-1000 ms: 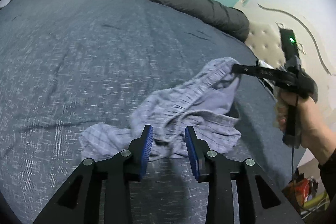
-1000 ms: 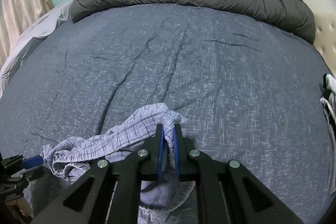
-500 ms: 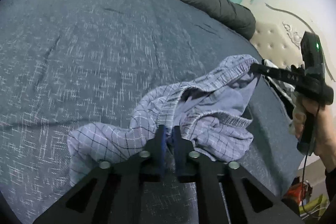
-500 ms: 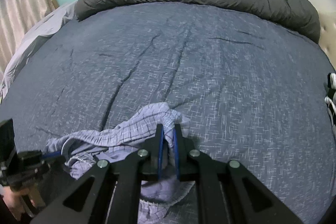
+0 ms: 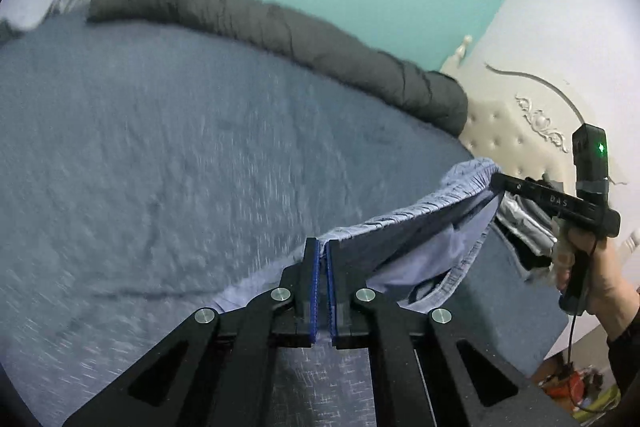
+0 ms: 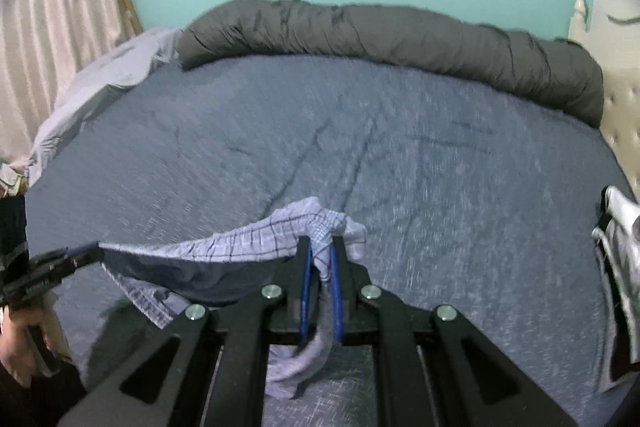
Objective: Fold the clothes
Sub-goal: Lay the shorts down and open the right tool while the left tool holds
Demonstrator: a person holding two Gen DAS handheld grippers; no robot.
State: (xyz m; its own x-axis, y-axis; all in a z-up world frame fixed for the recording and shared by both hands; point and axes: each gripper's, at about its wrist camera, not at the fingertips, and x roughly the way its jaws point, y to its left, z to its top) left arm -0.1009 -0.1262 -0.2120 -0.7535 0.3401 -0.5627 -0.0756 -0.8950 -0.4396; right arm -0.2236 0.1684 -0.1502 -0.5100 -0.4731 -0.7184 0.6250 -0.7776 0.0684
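Observation:
A pair of pale lilac checked shorts [image 5: 424,251] hangs in the air over the blue bed [image 5: 160,155], its elastic waistband stretched taut between both grippers. My left gripper [image 5: 322,247] is shut on one end of the waistband. My right gripper [image 6: 320,247] is shut on the other end, with cloth bunched between its blue pads. In the left wrist view the right gripper [image 5: 498,183] shows at the right, held by a hand [image 5: 592,267]. In the right wrist view the left gripper [image 6: 86,251] shows at the left edge. The shorts [image 6: 224,247] sag open below the band.
A rolled dark grey duvet [image 6: 400,35] lies along the bed's far edge under a teal wall. A pale sheet [image 6: 100,83] and a curtain [image 6: 48,27] are at the left, a cream tufted headboard [image 5: 504,139] at the right. Black and white cloth [image 6: 616,235] lies near the right edge.
The left gripper shut on the waistband. Both grippers then rose, lifting the shorts off the bed and pulling the waistband taut between them.

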